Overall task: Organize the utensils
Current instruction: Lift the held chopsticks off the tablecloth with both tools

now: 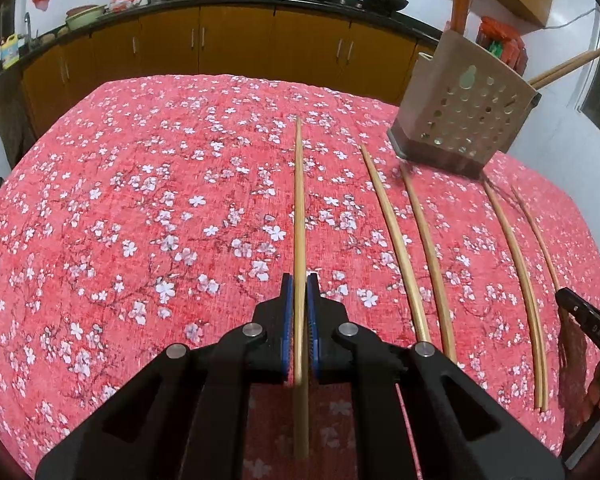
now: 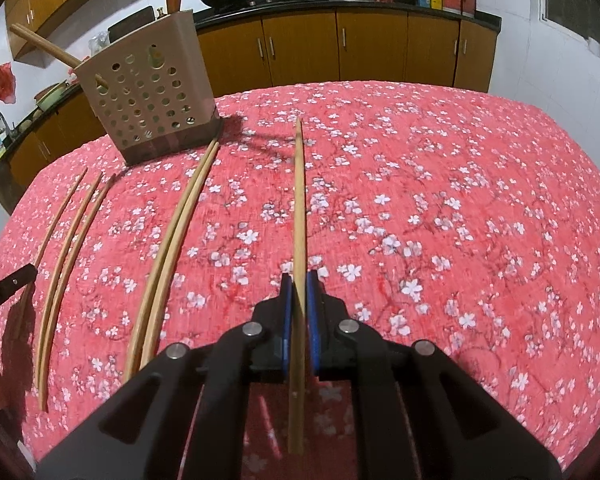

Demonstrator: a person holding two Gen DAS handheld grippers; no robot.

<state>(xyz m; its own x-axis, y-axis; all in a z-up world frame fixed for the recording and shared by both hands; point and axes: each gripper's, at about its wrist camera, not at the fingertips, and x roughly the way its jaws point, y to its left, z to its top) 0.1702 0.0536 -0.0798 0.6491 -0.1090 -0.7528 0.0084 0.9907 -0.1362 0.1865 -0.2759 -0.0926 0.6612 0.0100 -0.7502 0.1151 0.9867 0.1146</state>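
No writing can be read; the label on the yellow jug (image 1: 9,52) is too blurred. The left gripper (image 1: 300,280) has its fingers (image 1: 286,304) clamped on one chopstick (image 1: 299,200) above the bench (image 1: 140,220). The right gripper (image 2: 300,278) is likewise clamped on a chopstick (image 2: 299,200). Loose chopsticks (image 1: 396,248) lie beside the holder (image 1: 460,108). Only the right view shows the window (image 2: 576,0), probably.

Even indoor light, bright; strong fisheye bending, black vignette at corners. Soft shadow beside utensil holder (image 2: 152,92) on worktop (image 2: 440,184). Focus sharp; mild blur near claw bases.
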